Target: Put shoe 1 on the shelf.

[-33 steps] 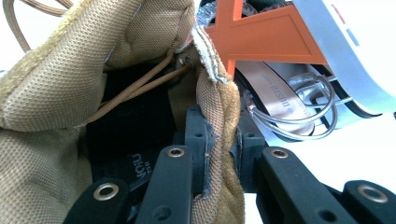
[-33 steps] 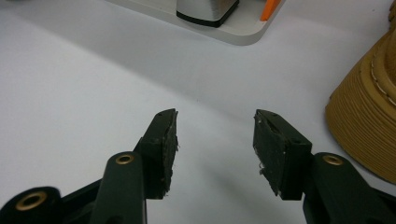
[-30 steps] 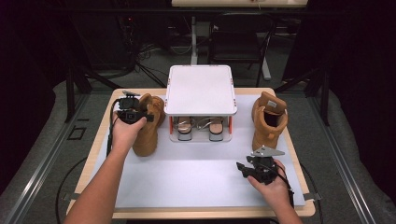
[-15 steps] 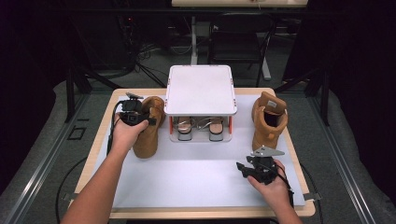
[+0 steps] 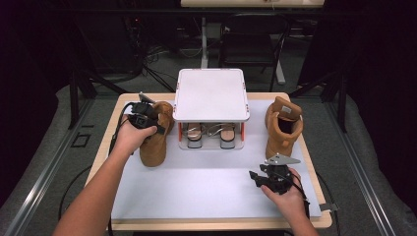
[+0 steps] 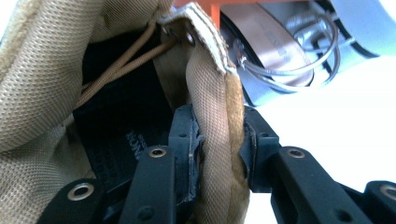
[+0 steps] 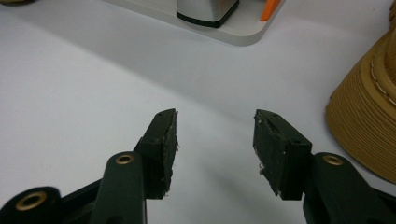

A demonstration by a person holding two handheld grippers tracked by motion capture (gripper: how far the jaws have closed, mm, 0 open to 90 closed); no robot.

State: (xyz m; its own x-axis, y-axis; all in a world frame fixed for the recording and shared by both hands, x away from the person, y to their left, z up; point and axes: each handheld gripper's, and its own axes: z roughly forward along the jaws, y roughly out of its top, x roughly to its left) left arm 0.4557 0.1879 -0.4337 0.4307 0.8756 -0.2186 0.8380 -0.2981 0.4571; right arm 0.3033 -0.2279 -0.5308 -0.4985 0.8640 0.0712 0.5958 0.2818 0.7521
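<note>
Right now, my left gripper (image 6: 218,144): its jaws sit on either side of the padded collar of the left boot (image 5: 156,140), one inside the opening and one outside; they have just been opening, and whether the pads still press on the collar I cannot tell.
Left boot: tan, upright, at the left middle of the high view, just beside the left end of the shoe rack (image 5: 211,93); its lace (image 6: 116,65) runs across the dark opening in the upper left of the left gripper view.
My left hand (image 5: 129,138): wrapped round the gripper body at the top of that boot.
My right gripper (image 7: 215,144): jaws apart, nothing between them, only the white mat (image 5: 196,187) under them.
My right hand (image 5: 287,191): lower right of the high view, low over the mat.
Right boot (image 5: 282,128): tan, upright, right of the rack, well apart from the left boot; its ribbed sole edge is at the right margin of the right gripper view.
Shoe rack: white, flat-topped, centre of the high view, behind both grippers.
Sandals (image 5: 210,135): a pair on the rack's lower shelf; straps and metal rings appear at the upper right of the left gripper view.
Table (image 5: 118,105): light wood, edging the mat.
</note>
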